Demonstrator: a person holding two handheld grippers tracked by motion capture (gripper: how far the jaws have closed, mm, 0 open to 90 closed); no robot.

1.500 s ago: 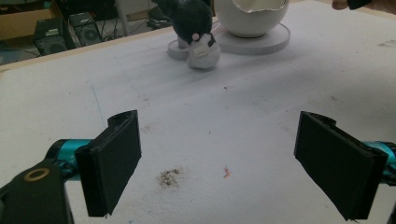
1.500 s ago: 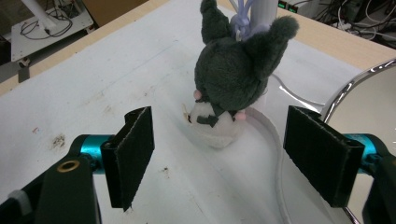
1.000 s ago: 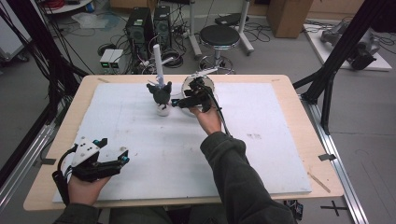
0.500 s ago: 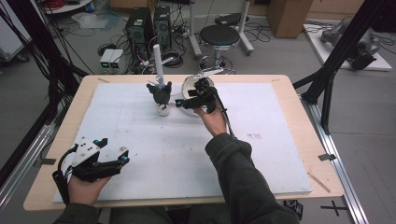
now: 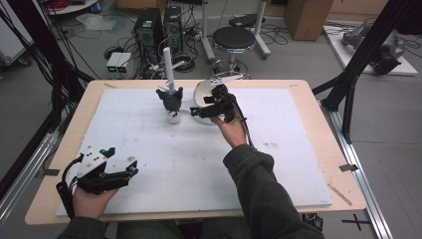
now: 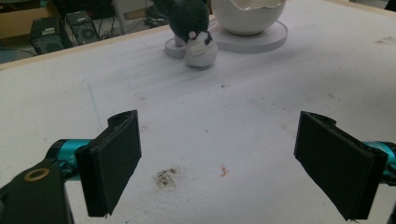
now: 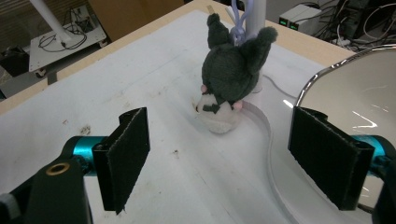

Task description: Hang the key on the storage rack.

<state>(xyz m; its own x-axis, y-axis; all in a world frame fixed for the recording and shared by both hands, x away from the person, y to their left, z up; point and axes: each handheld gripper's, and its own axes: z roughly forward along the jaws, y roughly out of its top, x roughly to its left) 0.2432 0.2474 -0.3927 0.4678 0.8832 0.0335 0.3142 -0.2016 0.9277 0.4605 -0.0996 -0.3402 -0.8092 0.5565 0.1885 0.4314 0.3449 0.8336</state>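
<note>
My right gripper [image 5: 195, 111] is stretched out over the far part of the white foam sheet [image 5: 278, 164], its jaws spread wide with nothing between them. Straight ahead of those jaws, a little beyond their tips, stands the small plush toy [image 7: 229, 86], dark grey on top and pale underneath, upright on the sheet. Just behind it rises a white post [image 5: 168, 64], and a lilac loop on the toy's head seems to lie against that post, though I cannot tell whether it actually hangs from it. To the right of my right jaw sits the white bowl-shaped shell [image 7: 362, 98] on its flat round base [image 7: 299, 191], very close to the jaw pad.

My left gripper [image 5: 130, 170] rests low at the near edge of the sheet, well apart from the toy, its jaws also standing wide and empty. From it the toy and the shell lie far ahead.
</note>
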